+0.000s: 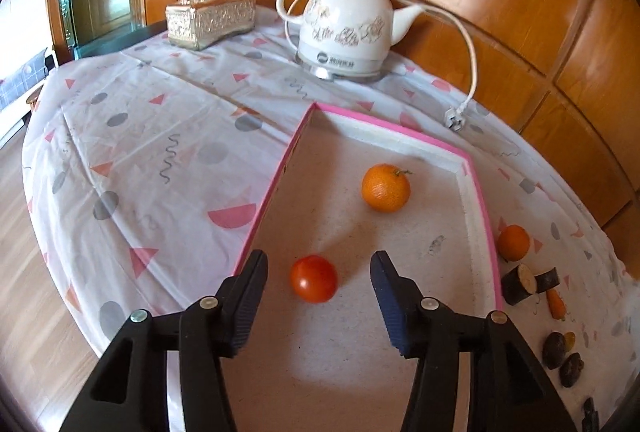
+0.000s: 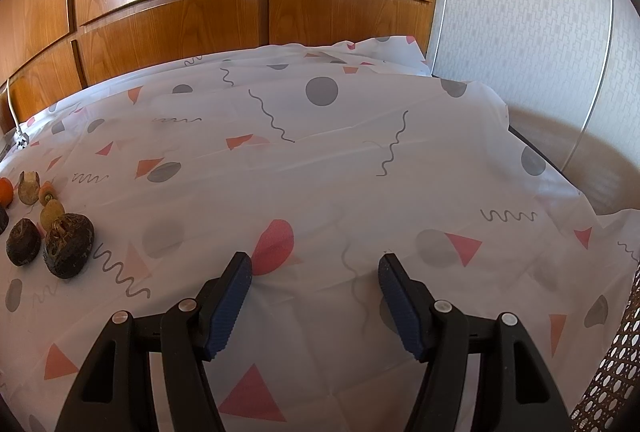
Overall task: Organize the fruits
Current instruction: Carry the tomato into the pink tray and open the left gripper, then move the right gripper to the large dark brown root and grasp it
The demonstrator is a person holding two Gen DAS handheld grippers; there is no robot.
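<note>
OK: tablecloth spans both views. Pink-rimmed tray sits on it, at 5 o'clock from the white kettle. Inside the tray: orange toward 12, tomato toward 6, well apart. Second orange just outside the rim at 3. Left gripper spread wide, fingers either side of the tomato, not touching. Right gripper spread wide, empty, above bare cloth; dark roots at its 9.
</note>
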